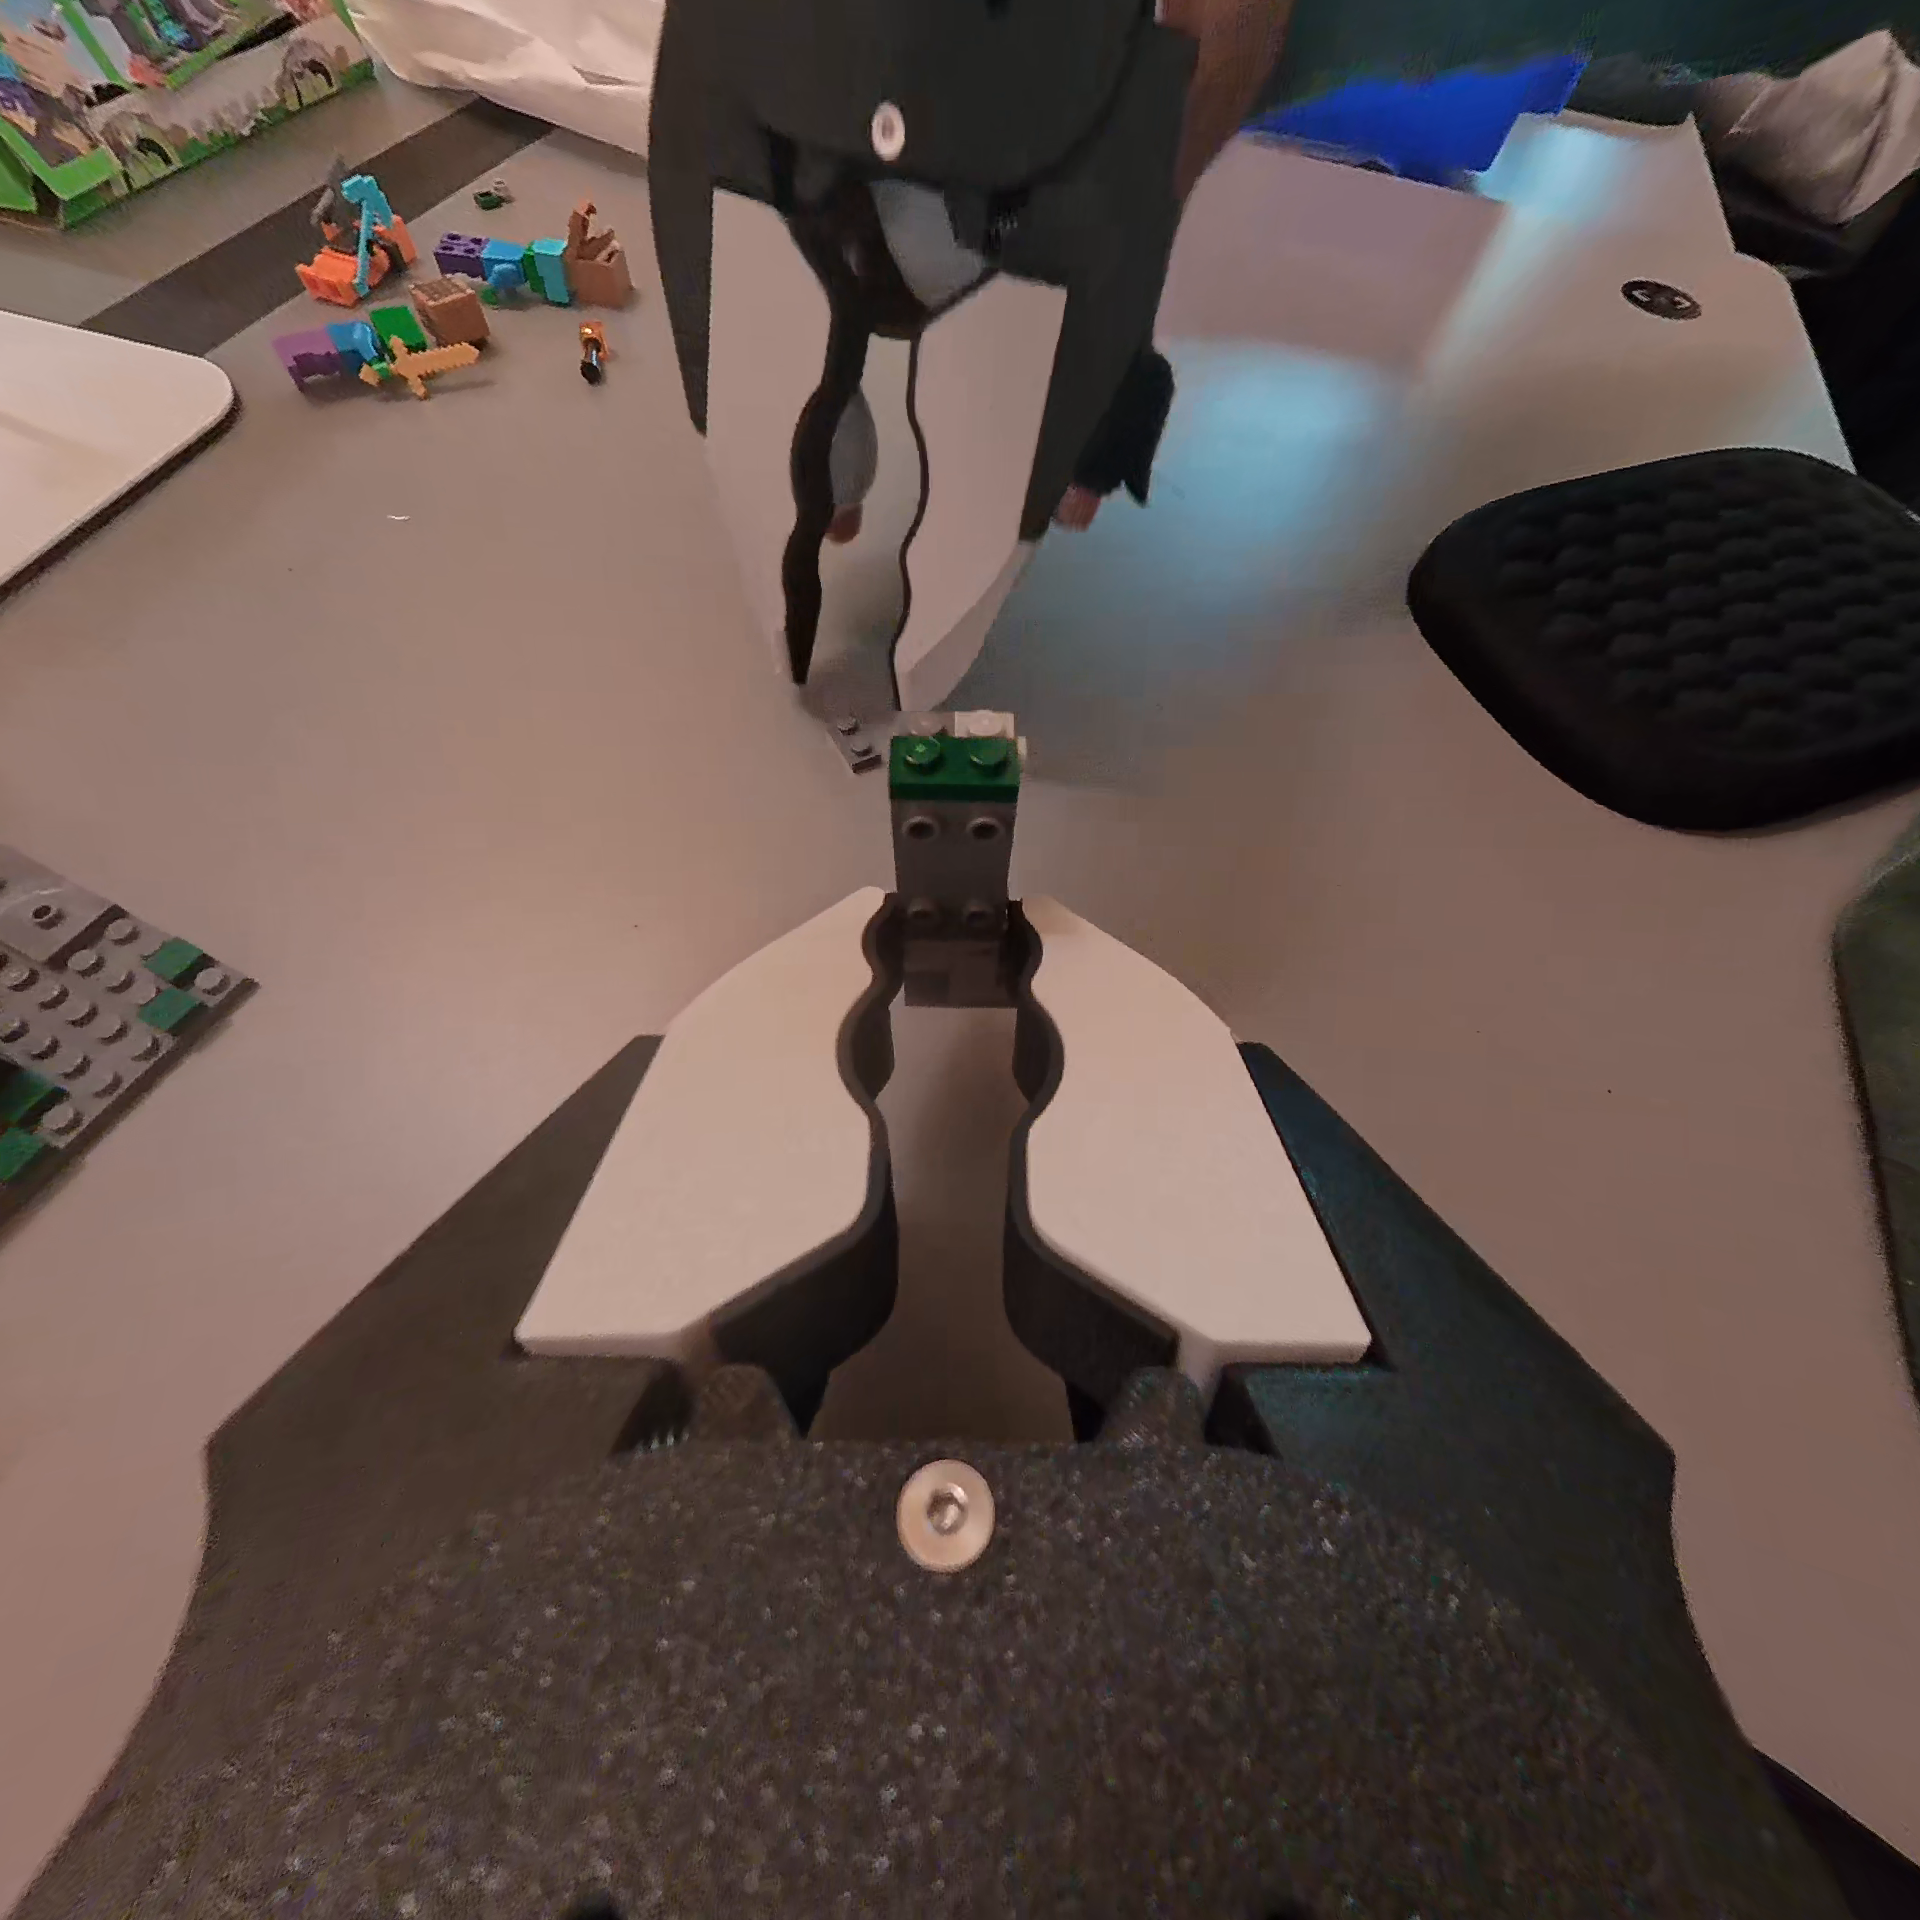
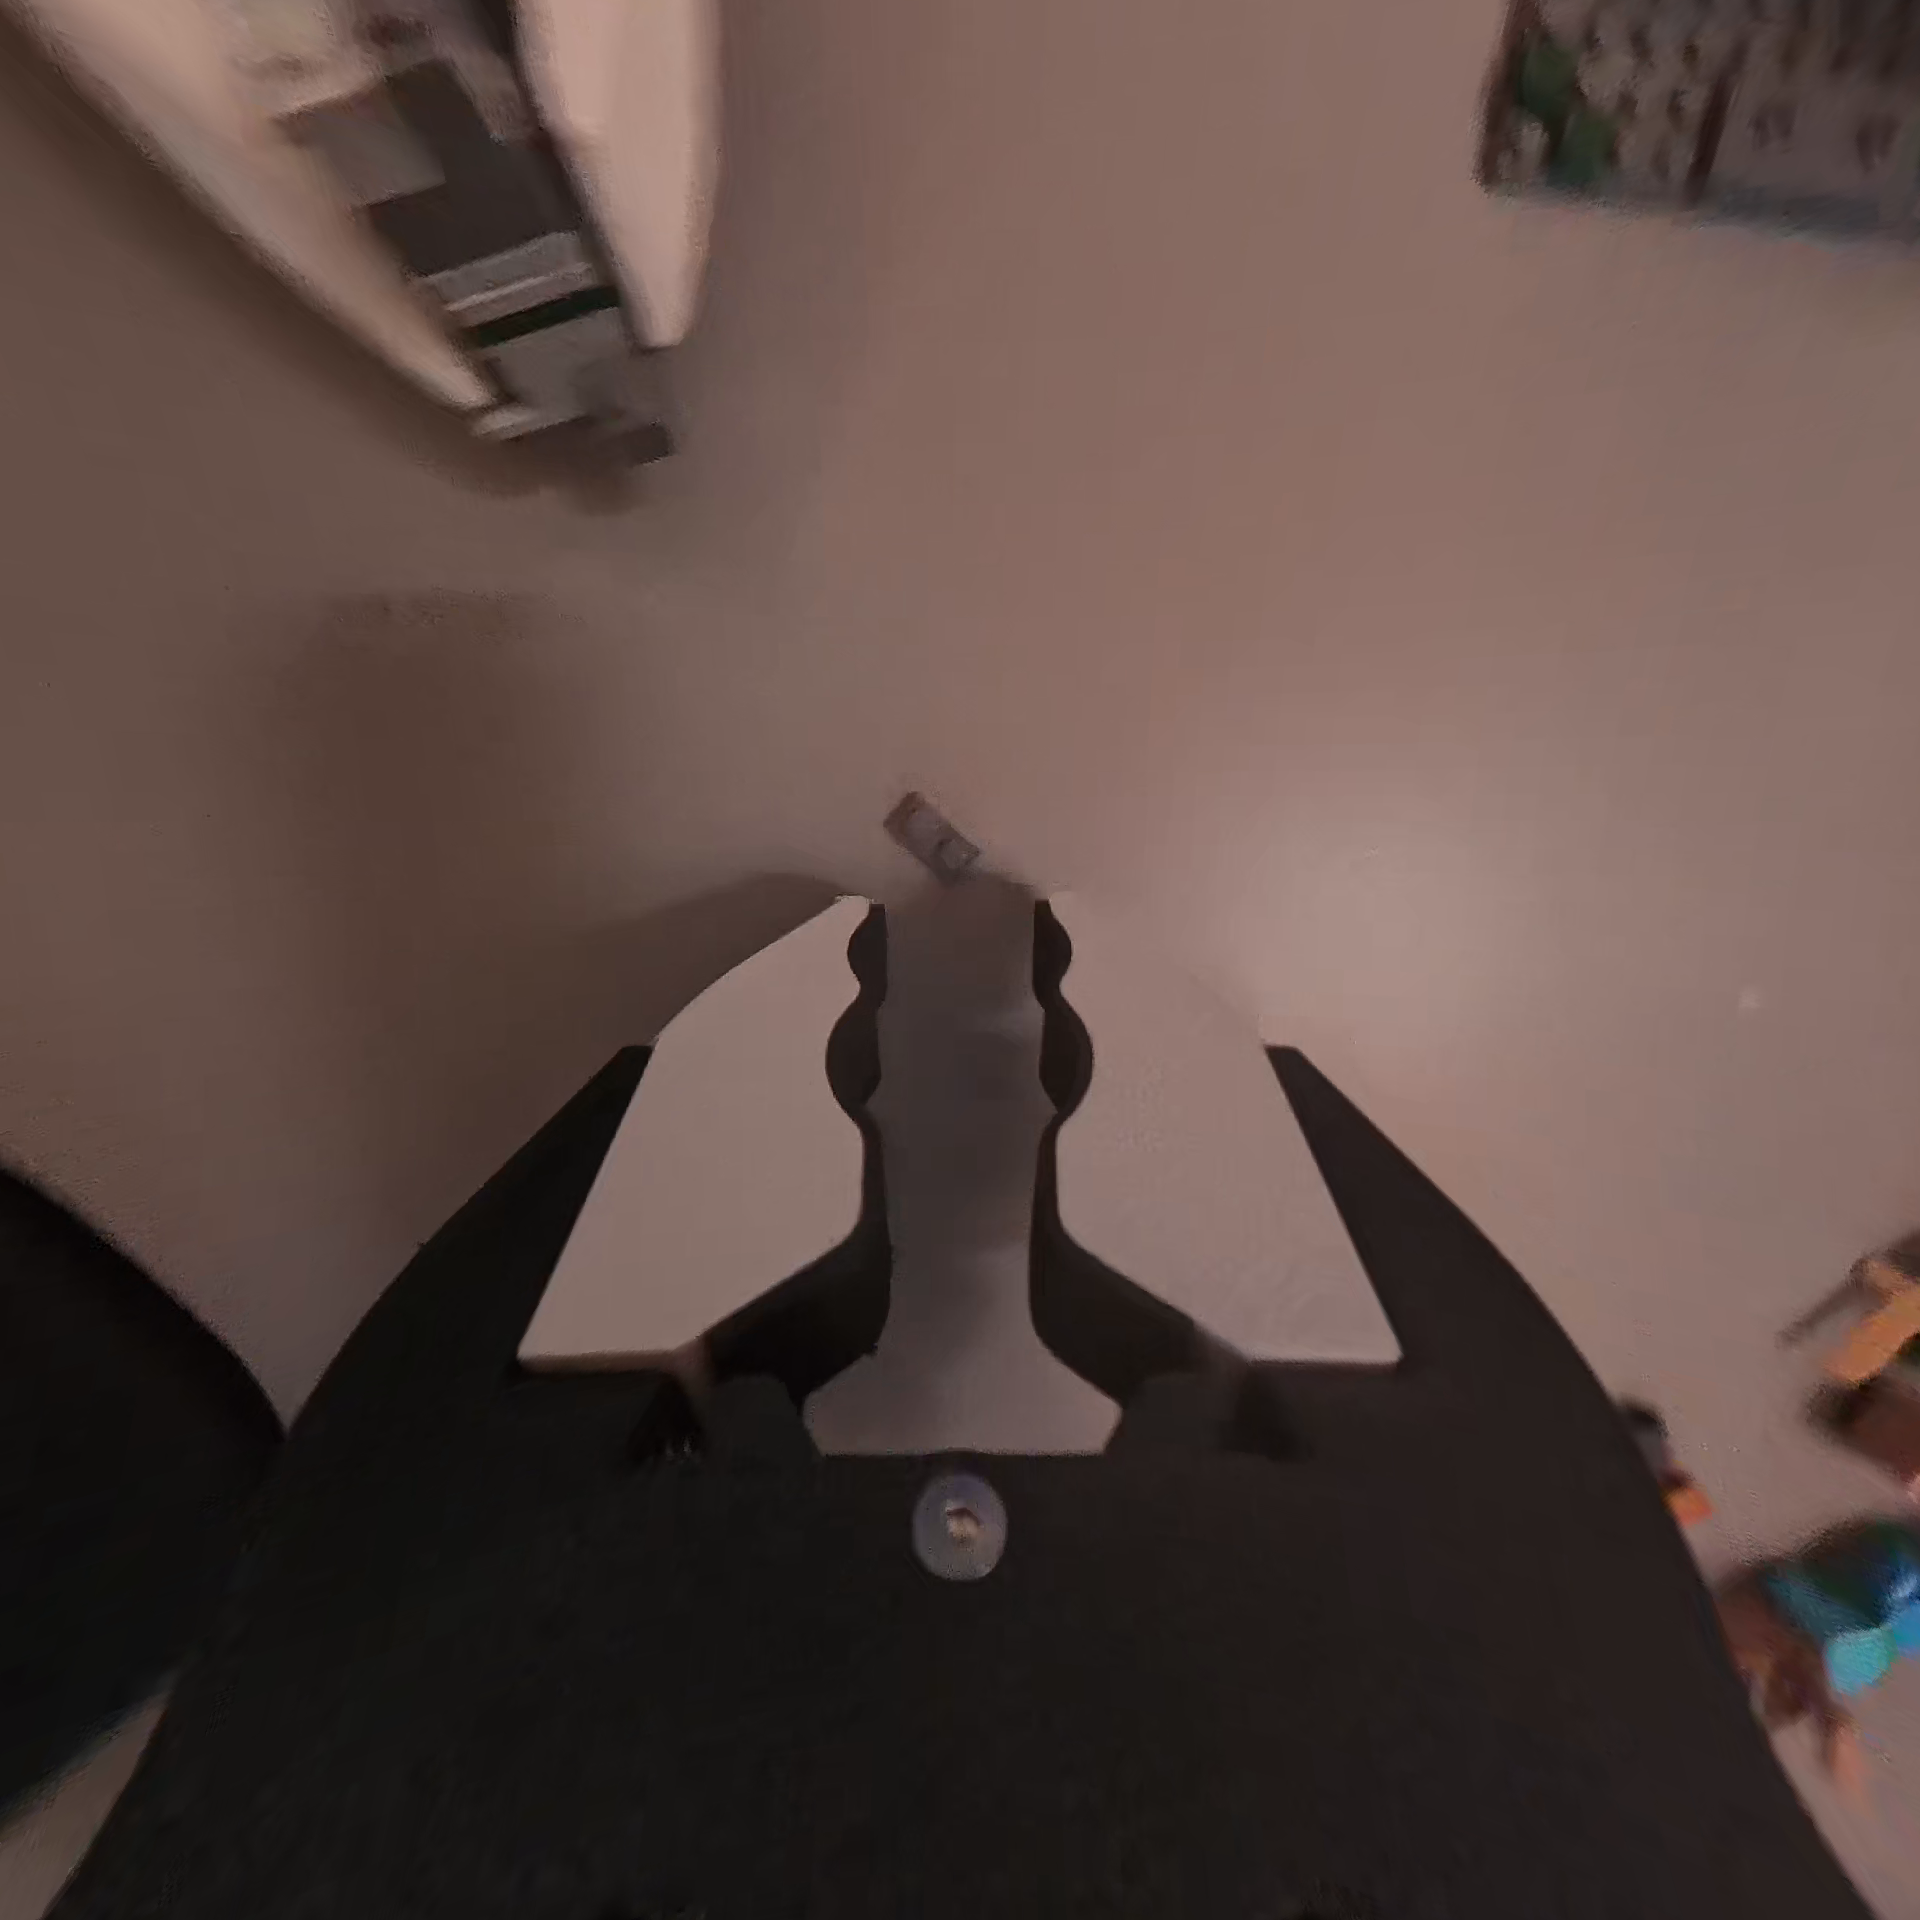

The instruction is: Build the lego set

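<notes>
My left gripper (image 1: 951, 925) is shut on a small grey lego assembly (image 1: 951, 862) topped by a green brick (image 1: 956, 767), with a pale piece behind it. It holds the assembly above the table. A small flat grey plate (image 1: 857, 732) lies on the table just beyond it. My right gripper (image 1: 883, 665) comes down from above with its tips right at that plate. In the right wrist view my right gripper (image 2: 958, 904) is open and empty, and the grey plate (image 2: 932, 850) lies just past its tips. The left gripper with the assembly (image 2: 540, 291) is blurred at the upper left.
A grey studded baseplate (image 1: 83, 1039) with green tiles sits at the left edge. Several loose coloured pieces (image 1: 447, 291) and the set's box (image 1: 156, 94) are at the far left. A white board (image 1: 94, 416) lies left, and a black mesh cushion (image 1: 1683, 634) lies right. There is about 9 centimetres between the tips of the two grippers.
</notes>
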Motion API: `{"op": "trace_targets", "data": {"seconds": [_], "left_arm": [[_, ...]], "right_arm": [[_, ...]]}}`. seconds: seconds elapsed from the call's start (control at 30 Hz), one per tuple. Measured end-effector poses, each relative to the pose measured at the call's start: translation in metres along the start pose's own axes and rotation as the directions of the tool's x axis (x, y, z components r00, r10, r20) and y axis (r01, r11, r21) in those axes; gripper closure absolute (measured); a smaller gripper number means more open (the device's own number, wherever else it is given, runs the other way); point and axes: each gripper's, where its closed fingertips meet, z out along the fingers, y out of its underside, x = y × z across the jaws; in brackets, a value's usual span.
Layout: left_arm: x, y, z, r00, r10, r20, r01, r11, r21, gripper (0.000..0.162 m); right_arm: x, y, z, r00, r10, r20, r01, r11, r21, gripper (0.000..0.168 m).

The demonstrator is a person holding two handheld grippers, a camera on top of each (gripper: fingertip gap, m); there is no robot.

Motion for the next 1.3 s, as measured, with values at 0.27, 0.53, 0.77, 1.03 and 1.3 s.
{"op": "trace_targets", "data": {"seconds": [0.27, 0.53, 0.77, 1.03, 1.3], "left_arm": [[0.000, 0.001, 0.001, 1.000, -0.013, -0.001, 0.013, 1.000, -0.002, 0.143], [0.004, -0.002, -0.001, 1.000, 0.009, 0.005, -0.009, 1.000, 0.002, 0.143], [0.006, -0.001, 0.000, 1.000, 0.022, 0.002, -0.022, 1.000, -0.008, 0.143], [0.006, 0.000, 0.000, 1.000, 0.029, 0.006, -0.029, 1.000, -0.012, 0.143], [0.007, 0.001, 0.002, 1.000, 0.023, -0.003, -0.024, 1.000, -0.017, 0.143]], "right_arm": [[-0.010, -0.006, 0.006, 0.923, 0.369, -0.109, -0.367, 0.929, 0.045, 0.137], [-0.007, -0.008, 0.008, 0.892, 0.424, -0.158, -0.417, 0.906, 0.077, 0.140], [-0.007, -0.010, 0.009, 0.899, 0.397, -0.184, -0.389, 0.918, 0.076, 0.153], [-0.009, -0.009, 0.008, 0.910, 0.377, -0.171, -0.372, 0.926, 0.066, 0.154], [-0.016, -0.038, -0.024, 0.977, 0.184, -0.108, -0.169, 0.976, 0.136, 0.154]]}}
